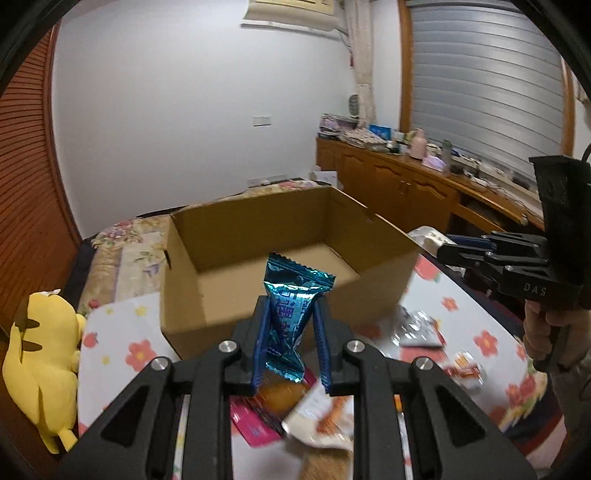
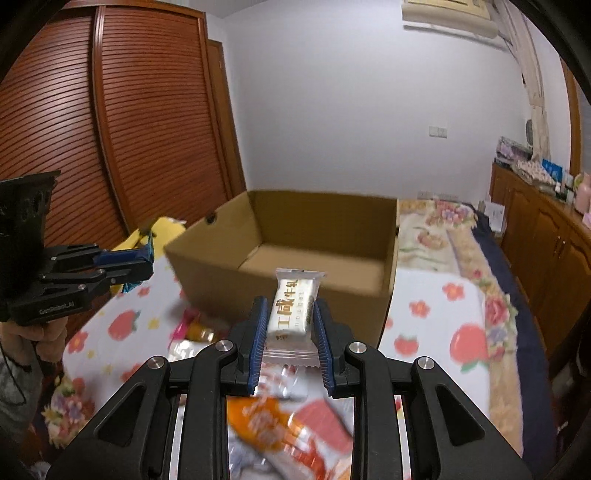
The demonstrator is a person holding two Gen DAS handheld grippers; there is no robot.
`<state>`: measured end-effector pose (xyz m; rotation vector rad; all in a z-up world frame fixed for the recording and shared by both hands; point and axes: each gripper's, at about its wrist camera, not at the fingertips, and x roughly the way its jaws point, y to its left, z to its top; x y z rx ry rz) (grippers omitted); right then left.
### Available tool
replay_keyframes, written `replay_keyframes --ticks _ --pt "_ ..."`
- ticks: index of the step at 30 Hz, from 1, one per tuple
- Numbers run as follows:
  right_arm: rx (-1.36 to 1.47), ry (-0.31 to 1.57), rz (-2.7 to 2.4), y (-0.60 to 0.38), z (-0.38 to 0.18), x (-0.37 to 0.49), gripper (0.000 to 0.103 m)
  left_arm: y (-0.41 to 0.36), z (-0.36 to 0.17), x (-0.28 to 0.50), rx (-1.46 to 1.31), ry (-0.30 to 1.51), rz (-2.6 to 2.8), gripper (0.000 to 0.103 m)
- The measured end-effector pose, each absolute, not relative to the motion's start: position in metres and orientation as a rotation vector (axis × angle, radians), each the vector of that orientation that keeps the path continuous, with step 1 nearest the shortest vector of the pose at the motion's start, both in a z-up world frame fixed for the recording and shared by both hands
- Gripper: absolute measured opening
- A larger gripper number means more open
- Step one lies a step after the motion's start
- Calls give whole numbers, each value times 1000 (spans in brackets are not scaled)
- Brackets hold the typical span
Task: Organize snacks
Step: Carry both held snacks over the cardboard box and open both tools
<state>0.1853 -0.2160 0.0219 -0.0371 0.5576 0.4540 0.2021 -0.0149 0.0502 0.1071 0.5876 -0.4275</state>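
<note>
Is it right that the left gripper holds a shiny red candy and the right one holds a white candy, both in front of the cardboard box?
Not quite. The left gripper holds a shiny blue candy, not red, as the left wrist view shows. The right gripper does hold a white candy before the cardboard box.

White walls point(image 2: 332, 92), slatted wooden wardrobe point(image 2: 129, 122) on one side, wooden cabinets point(image 1: 391, 184) cluttered on top, grey roller shutter point(image 1: 487, 85), air conditioner point(image 1: 291, 11) high up, floral bedspread point(image 2: 443, 236).
</note>
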Motion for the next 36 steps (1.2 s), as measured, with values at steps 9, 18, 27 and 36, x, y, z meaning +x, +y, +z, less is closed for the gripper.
replay_keyframes --ticks 9,18,27,36 --pt "-12 604 396 -218 19 249 24 -6 47 251 96 605 -352 21" --pt "-19 648 395 -203 6 276 24 -16 31 278 105 641 -344 22" --pt "-17 648 412 -199 -2 282 39 -18 25 281 109 640 -353 49" --pt "-29 614 447 -207 2 233 39 -10 33 247 110 590 -397 78"
